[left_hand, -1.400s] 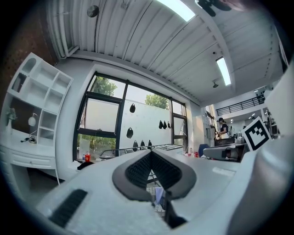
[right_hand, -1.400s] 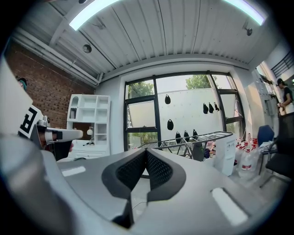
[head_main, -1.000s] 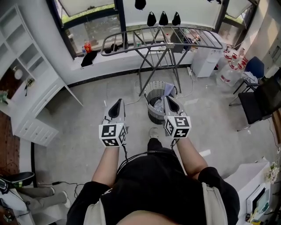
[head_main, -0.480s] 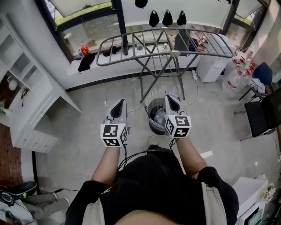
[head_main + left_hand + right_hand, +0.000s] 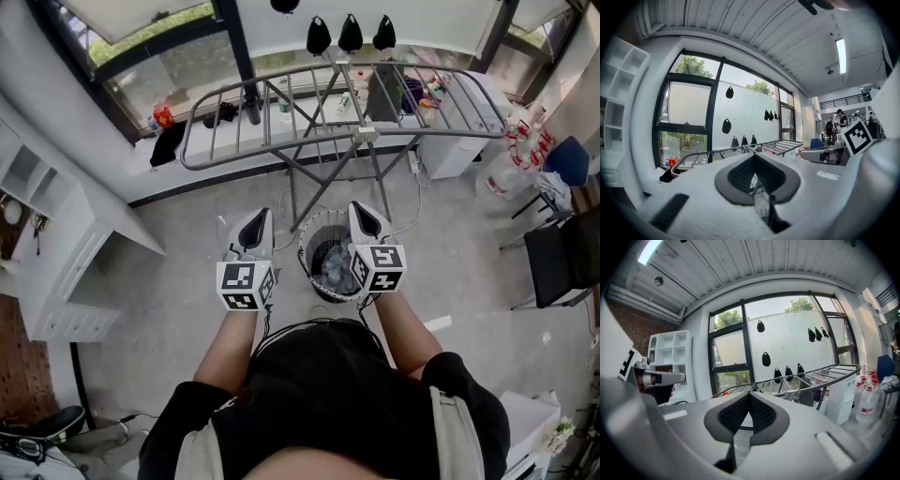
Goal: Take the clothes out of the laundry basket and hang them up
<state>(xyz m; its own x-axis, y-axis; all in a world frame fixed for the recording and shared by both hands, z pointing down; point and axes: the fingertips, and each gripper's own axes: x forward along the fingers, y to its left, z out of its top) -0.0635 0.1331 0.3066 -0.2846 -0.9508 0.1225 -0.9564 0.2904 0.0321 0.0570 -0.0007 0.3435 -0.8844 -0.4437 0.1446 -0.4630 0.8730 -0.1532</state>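
You stand in an industrial-style laundry corner: grey metal folding drying rack (image 5: 361,134) on bare concrete floor (image 5: 187,281), tall black-framed windows (image 5: 689,108), white open shelving (image 5: 66,281), ribbed ceiling (image 5: 764,28).

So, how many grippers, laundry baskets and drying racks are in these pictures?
grippers: 2, the left gripper and the right gripper
laundry basket: 1
drying rack: 1
total: 4

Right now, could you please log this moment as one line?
stage: nothing picked yet | left gripper: shut, empty | right gripper: shut, empty | laundry basket: clothes inside
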